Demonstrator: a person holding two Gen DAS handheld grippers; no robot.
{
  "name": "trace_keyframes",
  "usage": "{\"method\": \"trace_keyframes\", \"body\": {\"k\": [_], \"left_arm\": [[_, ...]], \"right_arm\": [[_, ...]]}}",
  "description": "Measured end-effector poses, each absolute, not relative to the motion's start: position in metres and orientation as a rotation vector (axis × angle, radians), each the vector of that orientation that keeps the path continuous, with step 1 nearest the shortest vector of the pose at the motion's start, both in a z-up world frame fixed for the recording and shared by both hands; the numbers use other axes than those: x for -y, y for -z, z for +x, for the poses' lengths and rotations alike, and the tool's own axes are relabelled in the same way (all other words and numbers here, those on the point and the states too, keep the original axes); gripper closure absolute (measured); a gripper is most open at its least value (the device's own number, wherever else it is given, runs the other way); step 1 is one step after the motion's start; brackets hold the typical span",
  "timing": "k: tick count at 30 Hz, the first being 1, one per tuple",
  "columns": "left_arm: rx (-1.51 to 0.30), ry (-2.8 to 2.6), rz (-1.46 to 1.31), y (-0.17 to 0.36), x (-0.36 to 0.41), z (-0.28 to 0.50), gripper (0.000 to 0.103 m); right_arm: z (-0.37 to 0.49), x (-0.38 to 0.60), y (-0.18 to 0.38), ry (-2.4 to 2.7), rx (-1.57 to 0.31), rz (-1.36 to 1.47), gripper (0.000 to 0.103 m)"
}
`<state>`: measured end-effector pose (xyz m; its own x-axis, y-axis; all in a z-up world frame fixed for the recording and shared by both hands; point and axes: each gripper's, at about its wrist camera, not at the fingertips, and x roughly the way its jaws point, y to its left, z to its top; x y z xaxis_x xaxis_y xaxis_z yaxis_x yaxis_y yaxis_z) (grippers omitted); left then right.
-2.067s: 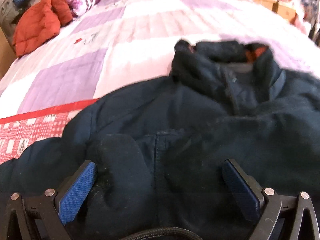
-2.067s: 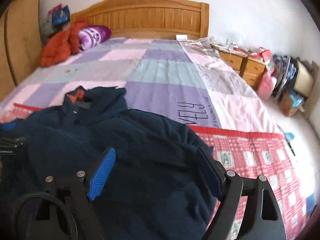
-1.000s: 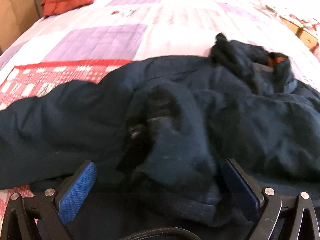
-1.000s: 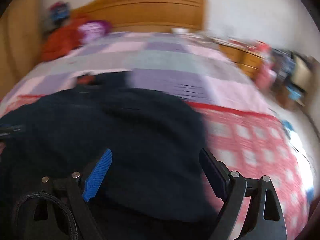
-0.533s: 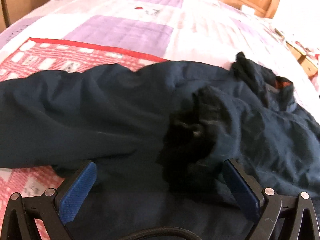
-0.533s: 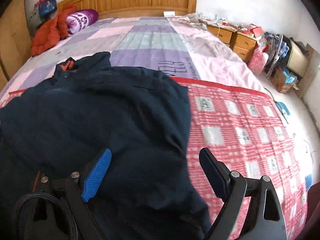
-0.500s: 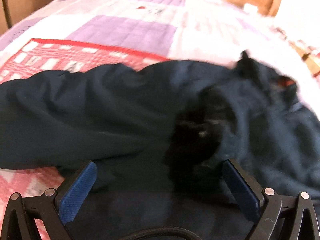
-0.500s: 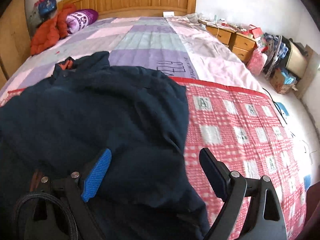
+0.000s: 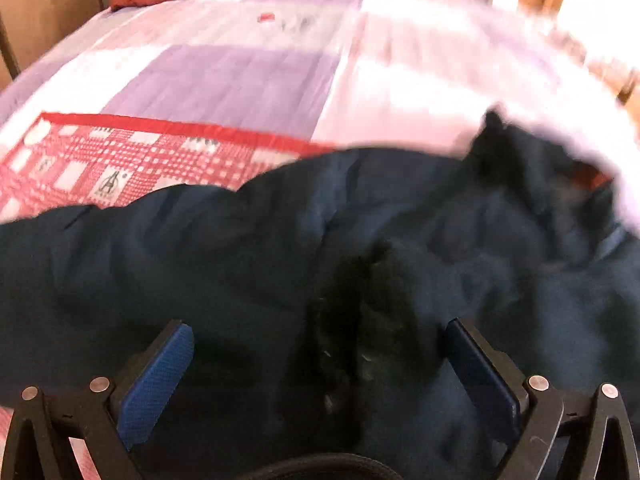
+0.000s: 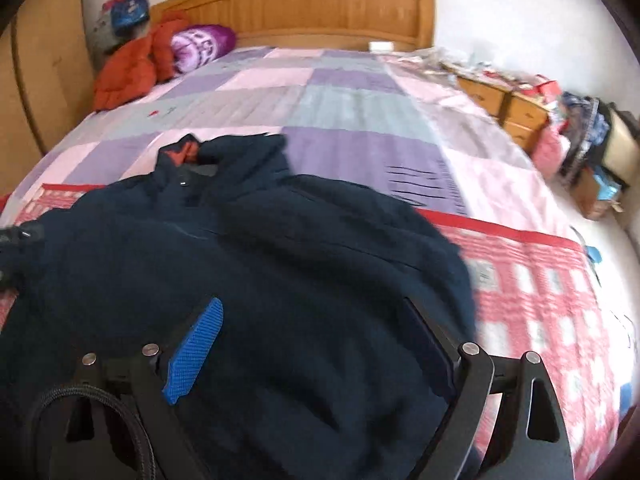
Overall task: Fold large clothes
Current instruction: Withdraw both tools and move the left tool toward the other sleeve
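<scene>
The left gripper (image 9: 316, 364) hovers with jaws wide, pinching nothing, over the dark navy jacket (image 9: 248, 256); the right gripper (image 10: 316, 344) is equally wide and empty. The jacket lies rumpled across the quilt (image 10: 344, 128) at the foot of the bed. It looks thick, soft and floppy; a sleeve cuff or hem edge seems the best hold. Dark lettering on 1 purple patch is too blurred to read.

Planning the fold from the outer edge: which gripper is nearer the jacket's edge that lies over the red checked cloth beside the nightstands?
Right. The right gripper hangs open by that edge of the jacket; the left gripper is open over its far side.
</scene>
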<state>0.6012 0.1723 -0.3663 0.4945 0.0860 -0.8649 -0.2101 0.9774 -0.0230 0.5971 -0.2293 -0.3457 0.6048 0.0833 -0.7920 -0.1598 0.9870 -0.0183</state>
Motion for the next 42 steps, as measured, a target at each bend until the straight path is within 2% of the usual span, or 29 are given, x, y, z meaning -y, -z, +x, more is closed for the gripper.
{"method": "trace_keyframes", "body": {"k": [4, 9, 12, 15, 25, 33, 37, 42], "left_arm": [[-1.093, -0.170, -0.205, 0.387, -0.191, 0.603, 0.000], [-0.984, -0.139, -0.231, 0.361, -0.200, 0.576, 0.000], [-1.003, -0.158, -0.227, 0.367, -0.208, 0.558, 0.000], [-1.008, -0.203, -0.179, 0.363, -0.212, 0.538, 0.000], [-0.935, -0.259, -0.144, 0.313, -0.217, 0.434, 0.000], [-0.948, -0.308, -0.244, 0.288, -0.233, 0.354, 0.000], [-0.957, -0.339, -0.282, 0.291, -0.254, 0.330, 0.000], [-0.952, -0.448, -0.416, 0.305, -0.324, 0.303, 0.000]], "right_arm": [[0.605, 0.279, 0.366, -0.050, -0.966, 0.028, 0.013], [0.581, 0.306, 0.350, 0.011, -0.912, -0.011, 0.013], [0.572, 0.331, 0.366, 0.058, -1.004, 0.035, 0.013], [0.551, 0.340, 0.358, 0.094, -0.997, 0.065, 0.013], [0.479, 0.233, 0.312, -0.118, -0.895, -0.094, 0.013], [0.471, 0.136, 0.301, -0.213, -0.871, -0.128, 0.013], [0.478, 0.130, 0.309, -0.150, -0.880, -0.116, 0.013], [0.484, 0.157, 0.316, -0.048, -0.926, -0.070, 0.013]]}}
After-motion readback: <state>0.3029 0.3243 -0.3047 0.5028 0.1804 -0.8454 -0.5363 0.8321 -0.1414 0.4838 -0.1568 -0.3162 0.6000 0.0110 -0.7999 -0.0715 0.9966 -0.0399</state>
